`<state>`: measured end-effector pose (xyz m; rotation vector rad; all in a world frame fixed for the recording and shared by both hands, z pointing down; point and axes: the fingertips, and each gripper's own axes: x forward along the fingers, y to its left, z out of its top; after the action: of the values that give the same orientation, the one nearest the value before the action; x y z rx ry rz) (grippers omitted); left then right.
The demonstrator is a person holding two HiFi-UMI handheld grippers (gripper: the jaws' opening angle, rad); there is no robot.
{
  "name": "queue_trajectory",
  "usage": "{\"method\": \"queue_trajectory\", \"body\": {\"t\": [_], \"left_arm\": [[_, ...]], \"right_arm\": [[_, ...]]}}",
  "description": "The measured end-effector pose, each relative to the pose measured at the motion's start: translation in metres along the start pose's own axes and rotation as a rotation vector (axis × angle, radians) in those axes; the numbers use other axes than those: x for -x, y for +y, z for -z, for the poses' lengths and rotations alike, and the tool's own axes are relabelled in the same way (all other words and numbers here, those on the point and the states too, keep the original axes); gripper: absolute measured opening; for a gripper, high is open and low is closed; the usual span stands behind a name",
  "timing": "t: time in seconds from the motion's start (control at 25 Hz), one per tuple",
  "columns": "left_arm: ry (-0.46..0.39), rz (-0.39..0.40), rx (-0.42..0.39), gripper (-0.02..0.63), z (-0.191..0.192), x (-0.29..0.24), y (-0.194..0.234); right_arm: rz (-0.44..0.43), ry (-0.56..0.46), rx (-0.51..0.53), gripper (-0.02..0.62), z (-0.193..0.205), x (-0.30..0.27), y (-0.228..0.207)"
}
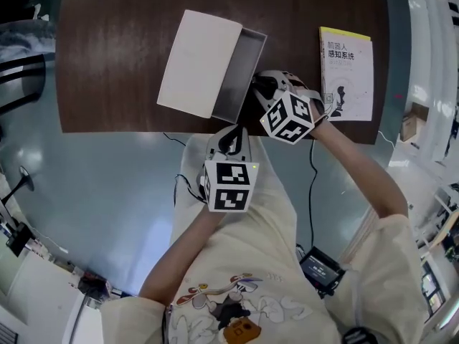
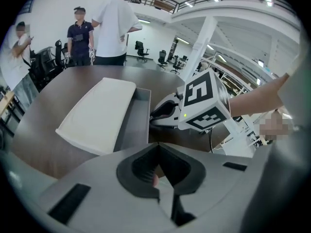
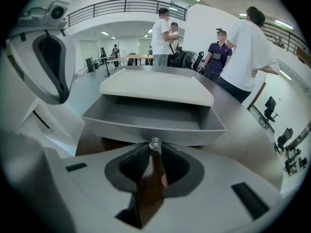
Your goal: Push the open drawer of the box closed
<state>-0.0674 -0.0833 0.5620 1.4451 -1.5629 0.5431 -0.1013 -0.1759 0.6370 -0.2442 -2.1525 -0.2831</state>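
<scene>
Grey drawer (image 1: 240, 70) of the flat white box (image 1: 197, 63) stands open, unpushed. Right gripper (image 3: 154, 147) faces its front, left gripper (image 2: 156, 147) idles. Both have their fingers pressed together.

Bright, even overhead light; soft glare washes the dark tabletop (image 1: 129, 63) around the box (image 1: 201, 63). Fisheye bending and black corners frame every view. Each gripper's near body looks blurred.

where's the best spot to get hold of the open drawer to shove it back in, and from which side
The drawer's long grey front wall, at its middle, coming from the person's side straight toward the white box. That wall squarely faces the right gripper and lies across the slide direction, so a centred push should not skew it.
</scene>
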Motion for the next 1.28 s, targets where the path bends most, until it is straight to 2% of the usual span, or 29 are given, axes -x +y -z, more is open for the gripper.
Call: {"method": "queue_trajectory", "body": {"t": [0.2,0.48,0.84,1.28], "left_arm": [[0.035,0.02,0.065,0.006,0.022,-0.021,-0.014],[0.055,-0.075,0.077,0.005,0.022,-0.047,-0.001],[0.069,-0.112,0.113,0.006,0.022,-0.054,0.008],[0.057,-0.175,0.18,0.006,0.008,-0.052,0.036]], "right_arm": [[-0.019,0.002,0.01,0.08,-0.001,-0.002,0.0],[-0.024,0.007,0.005,0.08,-0.003,-0.002,0.0],[-0.025,0.002,-0.01,0.081,-0.007,-0.004,-0.001],[-0.032,-0.015,0.023,0.08,-0.029,-0.016,0.001]]}}
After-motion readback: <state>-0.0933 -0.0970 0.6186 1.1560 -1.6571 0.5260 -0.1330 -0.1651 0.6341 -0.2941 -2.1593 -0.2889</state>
